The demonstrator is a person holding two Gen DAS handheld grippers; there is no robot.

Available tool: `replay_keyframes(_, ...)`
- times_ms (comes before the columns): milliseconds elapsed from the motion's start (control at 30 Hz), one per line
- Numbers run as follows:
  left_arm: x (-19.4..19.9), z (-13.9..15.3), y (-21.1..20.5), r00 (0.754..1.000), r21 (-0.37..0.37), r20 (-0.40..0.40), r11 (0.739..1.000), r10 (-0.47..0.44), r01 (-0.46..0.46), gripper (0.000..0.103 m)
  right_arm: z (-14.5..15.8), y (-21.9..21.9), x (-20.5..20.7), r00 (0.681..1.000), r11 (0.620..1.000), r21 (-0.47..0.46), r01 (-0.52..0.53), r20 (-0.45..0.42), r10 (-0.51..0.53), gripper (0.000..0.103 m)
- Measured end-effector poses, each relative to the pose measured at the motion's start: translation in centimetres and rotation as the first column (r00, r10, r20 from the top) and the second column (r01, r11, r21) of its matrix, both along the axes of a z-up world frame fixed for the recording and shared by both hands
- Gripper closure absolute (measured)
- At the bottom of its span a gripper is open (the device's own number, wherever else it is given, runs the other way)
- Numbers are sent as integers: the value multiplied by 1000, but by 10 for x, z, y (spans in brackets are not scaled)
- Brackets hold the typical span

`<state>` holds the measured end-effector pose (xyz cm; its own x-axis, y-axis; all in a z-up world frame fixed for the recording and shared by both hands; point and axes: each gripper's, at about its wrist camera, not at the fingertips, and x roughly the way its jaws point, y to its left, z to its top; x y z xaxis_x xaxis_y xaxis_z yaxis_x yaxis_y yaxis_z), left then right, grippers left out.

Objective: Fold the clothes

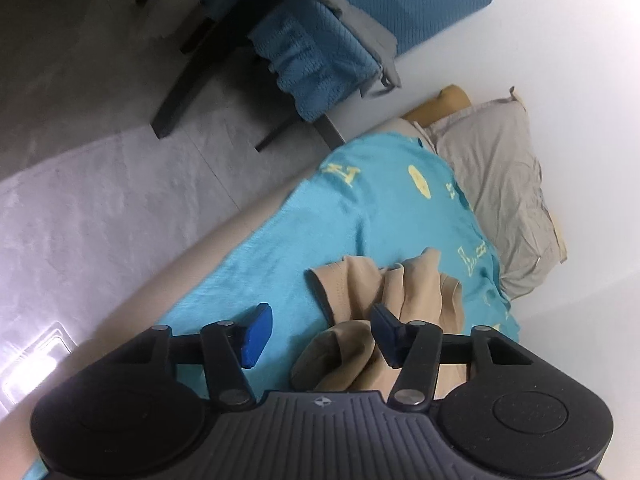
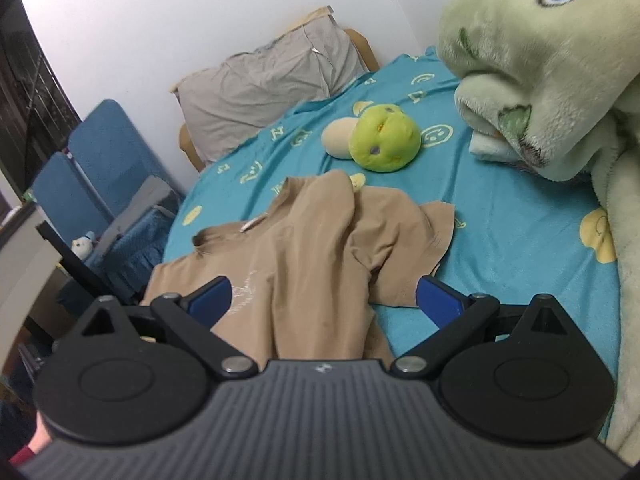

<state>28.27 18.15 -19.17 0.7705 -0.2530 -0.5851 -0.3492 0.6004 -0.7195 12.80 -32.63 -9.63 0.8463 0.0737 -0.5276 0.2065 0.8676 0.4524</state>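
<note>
A tan T-shirt (image 2: pixel 312 240) lies crumpled on the turquoise bedsheet (image 2: pixel 500 248), collar toward the pillow, one sleeve spread to the right. My right gripper (image 2: pixel 324 300) is open and hovers over the shirt's near hem, its blue pads on either side of the cloth without touching it. In the left wrist view the same shirt (image 1: pixel 404 296) is bunched on the sheet (image 1: pixel 360 200). My left gripper (image 1: pixel 320 334) is open, with a fold of the shirt between its blue pads.
A grey pillow (image 2: pixel 264 84) lies at the bed's head. A green and cream plush toy (image 2: pixel 380 136) sits beyond the shirt. A green fleece blanket (image 2: pixel 560 80) is piled at right. A blue chair (image 1: pixel 340 40) stands beside the bed, over grey floor (image 1: pixel 80 160).
</note>
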Motion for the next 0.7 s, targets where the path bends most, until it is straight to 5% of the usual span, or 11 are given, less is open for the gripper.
replay_keyframes(33,3,-2,-3,1000,-1,12,1000,-15,15,56,-4,-1,4,1000,1000,-4,3,-9,-3,2)
replay_keyframes(100,8,-4,-8,998,35,11,998,-57,57,92,-10,-4,12,1000,1000,2,10,-28,-10,2)
replay_keyframes(133,8,-1,-12,997,58,21,996,-71,70,96,-13,-5,15,999,1000,8,12,-35,-11,2)
replay_keyframes(367,-11,46,-12,989,188,146,982,-32,5,97,-19,-9,17,999,1000,4,17,-50,-16,2)
replay_keyframes(467,-22,54,1,987,128,159,990,33,-53,97,-18,-9,16,999,1000,4,20,-50,-20,2)
replay_keyframes(567,-28,50,12,995,42,93,998,35,-39,97,-17,-8,15,998,1000,1,20,-54,-20,2)
replay_keyframes(633,-24,41,16,999,-11,-26,1000,-29,29,97,-17,-8,14,998,1000,1,18,-57,-18,2)
replay_keyframes(700,-19,35,7,983,41,-135,990,-125,132,96,-17,-7,14,998,1000,2,12,-59,-12,2)
